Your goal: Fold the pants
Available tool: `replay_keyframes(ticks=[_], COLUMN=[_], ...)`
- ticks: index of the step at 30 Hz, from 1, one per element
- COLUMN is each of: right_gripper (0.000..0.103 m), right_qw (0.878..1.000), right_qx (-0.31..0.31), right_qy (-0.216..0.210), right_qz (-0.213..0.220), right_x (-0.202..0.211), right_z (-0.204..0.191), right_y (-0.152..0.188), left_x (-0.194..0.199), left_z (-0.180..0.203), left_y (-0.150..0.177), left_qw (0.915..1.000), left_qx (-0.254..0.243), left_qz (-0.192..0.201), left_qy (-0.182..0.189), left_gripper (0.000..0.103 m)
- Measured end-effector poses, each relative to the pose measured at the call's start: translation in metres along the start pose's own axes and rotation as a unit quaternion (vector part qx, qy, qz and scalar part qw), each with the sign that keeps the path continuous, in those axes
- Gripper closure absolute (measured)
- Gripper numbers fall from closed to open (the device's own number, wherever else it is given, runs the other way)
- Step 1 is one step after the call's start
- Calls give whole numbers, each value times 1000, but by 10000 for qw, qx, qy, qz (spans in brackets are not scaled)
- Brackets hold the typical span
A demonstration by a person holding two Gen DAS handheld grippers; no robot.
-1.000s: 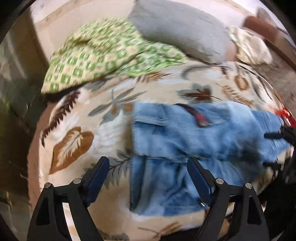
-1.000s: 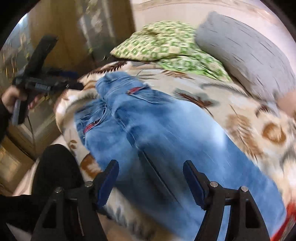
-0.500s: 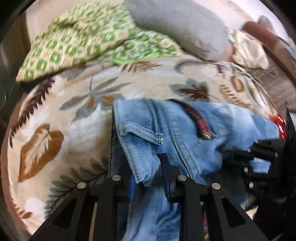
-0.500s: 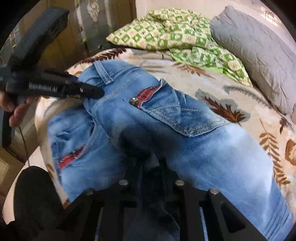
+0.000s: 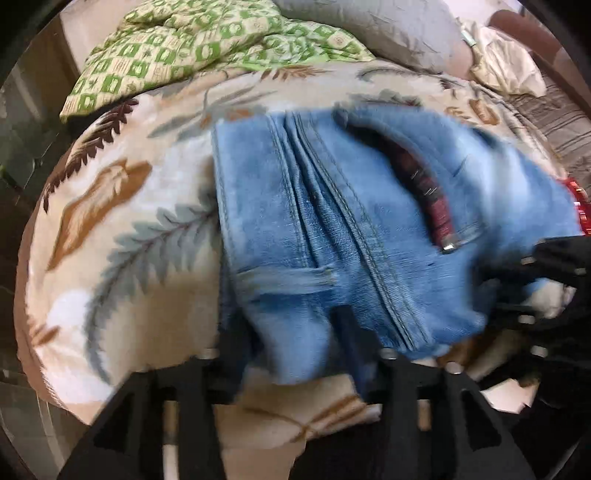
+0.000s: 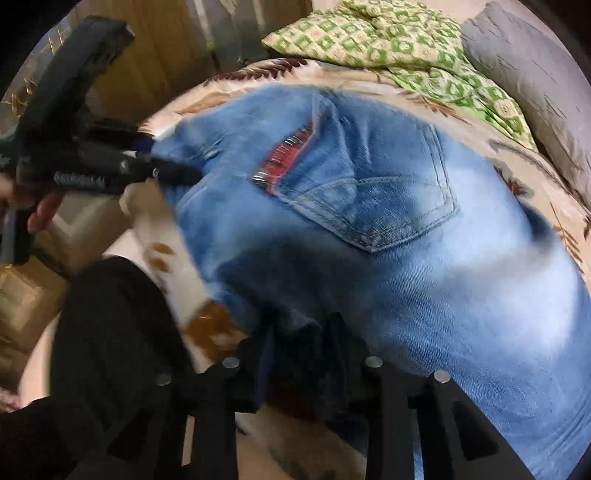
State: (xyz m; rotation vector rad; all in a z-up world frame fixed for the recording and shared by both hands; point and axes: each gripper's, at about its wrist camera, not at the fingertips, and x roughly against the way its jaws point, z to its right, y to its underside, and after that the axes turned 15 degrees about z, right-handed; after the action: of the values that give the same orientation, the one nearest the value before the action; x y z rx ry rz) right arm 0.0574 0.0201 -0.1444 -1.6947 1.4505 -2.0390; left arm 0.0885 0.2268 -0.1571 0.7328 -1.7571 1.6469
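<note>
Light blue jeans (image 5: 354, 229) with red zip trim lie on a leaf-print bedspread (image 5: 122, 236). My left gripper (image 5: 295, 332) is shut on the waistband end of the jeans, denim bunched between its jaws. It also shows in the right wrist view (image 6: 173, 170) at the left, pinching the waist edge. My right gripper (image 6: 299, 343) is shut on the near edge of the jeans (image 6: 369, 229) below the back pocket (image 6: 373, 199). It shows in the left wrist view (image 5: 517, 288) at the right edge.
A green checked blanket (image 5: 207, 48) and a grey pillow (image 5: 388, 33) lie at the bed's far side. A wooden wardrobe (image 6: 162, 59) stands beyond the bed's left end. A person's dark clothing (image 6: 110, 332) is close at the near edge.
Both grippers went from open above the jeans to shut on the denim. The near half of the jeans has been folded over, so the back pocket now faces up.
</note>
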Motion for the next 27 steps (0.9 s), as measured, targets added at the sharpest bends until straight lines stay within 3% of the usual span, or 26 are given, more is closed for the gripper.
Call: replay_keyframes(ticks=[1,2,3,4,5,7,9,12,16,19,23,27], right_gripper=[65,56,28,19,19,19,19,19,19,19,19,19], right_qw=[9999,9998,9995,9993,9992,9987,9965,9894,9727,9503,9213,8904], right_qx=[85,164,220,196,136,-61,-388,-1009,-1617,-2220,-2792,-3576], right_qy=[32,92,244,309,342,368,486,611,1180,1721,2352,2524], right_qz=[70,64,20,56,165,351,566,842,1169,1344,1342,1251], right_x=[3,6,10,16,24,44,67,102,160,208,254,283], right_z=[-2,-3,-2,0,3,13,29,57,94,126,166,207], right_y=[0,-1,-3,-3,-3,-2,0,12,44,78,125,176], left_x=[1,2,7,14,28,53,77,99,96,76,53,27], left_z=[5,8,6,2,-6,-15,-10,27,98,157,247,323], left_y=[2,3,1,-2,-6,-16,-30,-50,-79,-100,-119,-130], left_qw=[9995,9974,9963,9974,9978,9947,9925,9908,9825,9721,9506,9252], left_qx=[-149,-294,-262,-80,234,572,532,-64,-913,-1383,-1962,-2457], left_qz=[173,180,164,206,353,665,993,1336,1542,1526,1417,1198], left_qy=[-227,-636,-806,-682,-514,-538,-466,-193,502,1119,1944,2631], left_gripper=[22,12,8,8,8,8,7,6,6,6,6,6])
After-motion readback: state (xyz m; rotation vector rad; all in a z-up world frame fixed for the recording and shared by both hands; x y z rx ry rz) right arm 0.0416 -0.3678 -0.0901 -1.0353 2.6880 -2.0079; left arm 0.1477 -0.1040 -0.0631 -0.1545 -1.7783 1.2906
